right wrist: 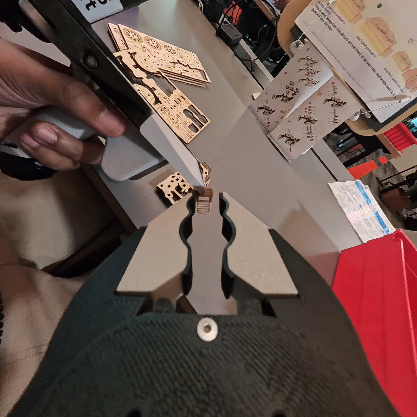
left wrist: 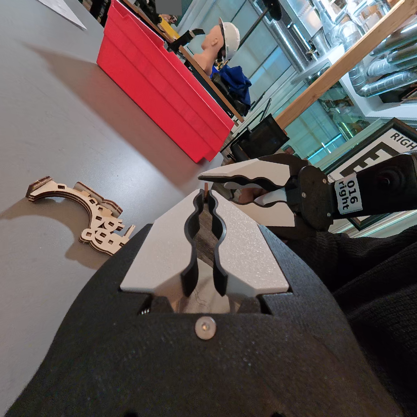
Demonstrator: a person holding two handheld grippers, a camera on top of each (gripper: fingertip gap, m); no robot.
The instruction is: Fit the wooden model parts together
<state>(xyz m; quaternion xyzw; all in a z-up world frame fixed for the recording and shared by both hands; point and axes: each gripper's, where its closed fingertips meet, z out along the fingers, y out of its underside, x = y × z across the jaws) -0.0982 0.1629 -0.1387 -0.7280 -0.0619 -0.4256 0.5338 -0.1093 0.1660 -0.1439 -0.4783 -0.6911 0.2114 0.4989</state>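
Note:
My left gripper (left wrist: 205,193) is shut on a small ribbed wooden part (right wrist: 205,202), seen edge-on as a thin brown sliver in the left wrist view (left wrist: 205,188). In the right wrist view the left gripper (right wrist: 199,184) comes in from the upper left, held by a hand, and pinches the part's top edge. My right gripper (right wrist: 206,195) is open, its fingertips on either side of the part, which sits near its left finger. The right gripper (left wrist: 216,185) also shows in the left wrist view. A partly built arched wooden model (left wrist: 90,214) lies on the grey table (left wrist: 56,112), and also shows behind the left gripper (right wrist: 174,187).
Laser-cut wooden sheets (right wrist: 167,67) lie at the table's far side, one partly emptied (right wrist: 173,108). Instruction pages (right wrist: 300,99) stand at the right on a holder. A red bin (right wrist: 372,293) is close on the right, also seen in the left wrist view (left wrist: 162,85). A printed paper (right wrist: 358,209) lies beside it.

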